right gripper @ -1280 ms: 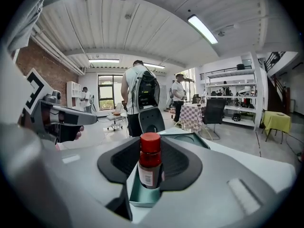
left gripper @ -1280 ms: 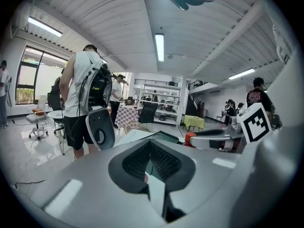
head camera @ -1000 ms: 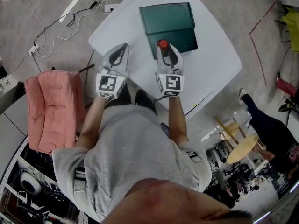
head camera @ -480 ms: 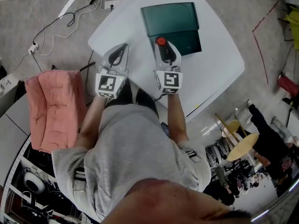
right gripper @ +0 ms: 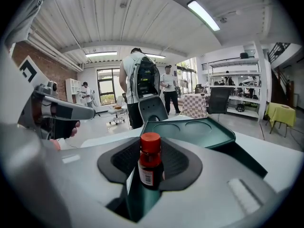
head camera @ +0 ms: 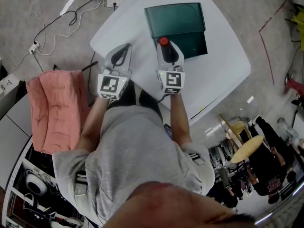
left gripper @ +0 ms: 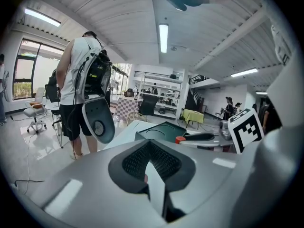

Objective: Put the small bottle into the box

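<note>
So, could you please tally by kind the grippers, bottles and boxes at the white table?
Grippers: 2, the left gripper and the right gripper
Bottles: 1, the red-capped small bottle held in the right gripper
Boxes: 1, the open dark green box
Total: 4

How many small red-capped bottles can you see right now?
1. The small red-capped bottle is gripped in the right tool, at the near edge of the dark green box; others could hide inside.
</note>
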Action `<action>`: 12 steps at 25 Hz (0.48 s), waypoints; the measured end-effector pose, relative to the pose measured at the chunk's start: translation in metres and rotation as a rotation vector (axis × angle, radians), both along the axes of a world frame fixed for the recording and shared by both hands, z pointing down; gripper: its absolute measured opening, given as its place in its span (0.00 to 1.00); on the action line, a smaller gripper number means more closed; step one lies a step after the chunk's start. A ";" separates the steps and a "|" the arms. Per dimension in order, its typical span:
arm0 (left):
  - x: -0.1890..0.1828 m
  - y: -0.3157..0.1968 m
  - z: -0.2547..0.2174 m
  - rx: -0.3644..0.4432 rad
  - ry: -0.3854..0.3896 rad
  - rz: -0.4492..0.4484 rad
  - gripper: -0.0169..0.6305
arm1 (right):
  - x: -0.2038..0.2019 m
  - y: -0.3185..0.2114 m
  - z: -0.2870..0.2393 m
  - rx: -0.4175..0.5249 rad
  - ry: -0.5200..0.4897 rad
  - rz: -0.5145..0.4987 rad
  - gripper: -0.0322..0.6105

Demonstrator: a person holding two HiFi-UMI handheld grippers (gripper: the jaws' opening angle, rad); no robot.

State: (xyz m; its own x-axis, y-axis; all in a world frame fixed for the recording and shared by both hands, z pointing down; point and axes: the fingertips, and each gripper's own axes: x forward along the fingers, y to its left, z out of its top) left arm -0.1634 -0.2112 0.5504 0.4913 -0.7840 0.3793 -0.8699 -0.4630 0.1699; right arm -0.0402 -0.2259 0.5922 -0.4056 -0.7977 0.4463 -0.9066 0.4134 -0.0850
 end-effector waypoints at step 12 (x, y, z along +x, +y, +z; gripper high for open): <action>-0.001 0.002 -0.003 -0.001 -0.001 0.000 0.04 | -0.001 0.004 0.007 -0.012 0.015 -0.002 0.27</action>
State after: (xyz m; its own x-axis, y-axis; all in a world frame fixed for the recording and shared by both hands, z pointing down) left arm -0.1643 -0.2089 0.5473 0.4913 -0.7834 0.3808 -0.8699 -0.4631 0.1697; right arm -0.0408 -0.2219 0.5991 -0.4001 -0.7913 0.4623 -0.9071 0.4139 -0.0765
